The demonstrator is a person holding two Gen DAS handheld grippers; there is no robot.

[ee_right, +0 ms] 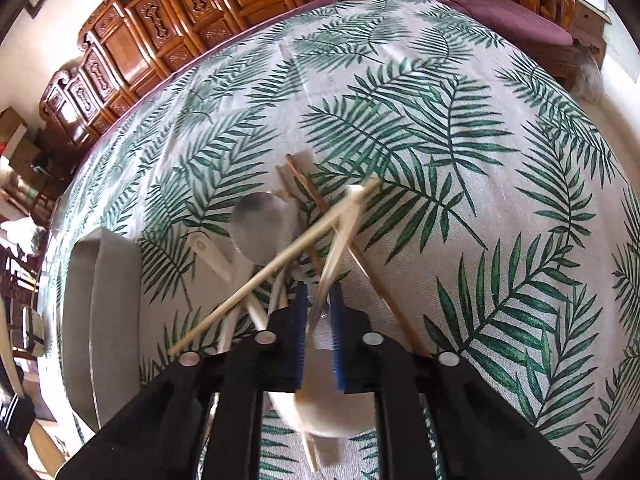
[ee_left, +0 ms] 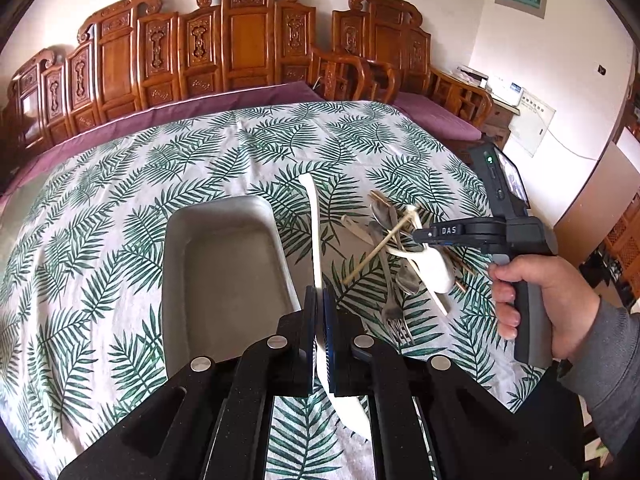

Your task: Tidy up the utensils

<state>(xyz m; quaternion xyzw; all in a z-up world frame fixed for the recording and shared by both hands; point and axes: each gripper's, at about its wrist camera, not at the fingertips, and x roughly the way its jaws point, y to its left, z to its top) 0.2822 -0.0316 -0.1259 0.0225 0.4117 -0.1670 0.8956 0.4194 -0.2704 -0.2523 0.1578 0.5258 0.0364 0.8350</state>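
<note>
While both grippers are clamped on utensils, the sorting is at the pick-up step.

Left gripper (ee_left: 320, 320) pinches a white spoon (ee_left: 314, 232) just right of the grey tray (ee_left: 224, 264); right gripper (ee_right: 320, 320) is closed on a white spoon handle (ee_right: 344, 228) in the utensil pile (ee_right: 280, 248) ahead. Next, I judge: lift clear of the crossed chopsticks (ee_right: 280, 264), then carry left to the tray.

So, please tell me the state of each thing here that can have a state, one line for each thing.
left gripper: shut on a white spoon, held above the table.
right gripper: shut on the handle of a white ladle in the pile.
grey tray: empty, upright on the tablecloth.
utensil pile: tangled, beside the tray.
fork: lying flat.
</note>
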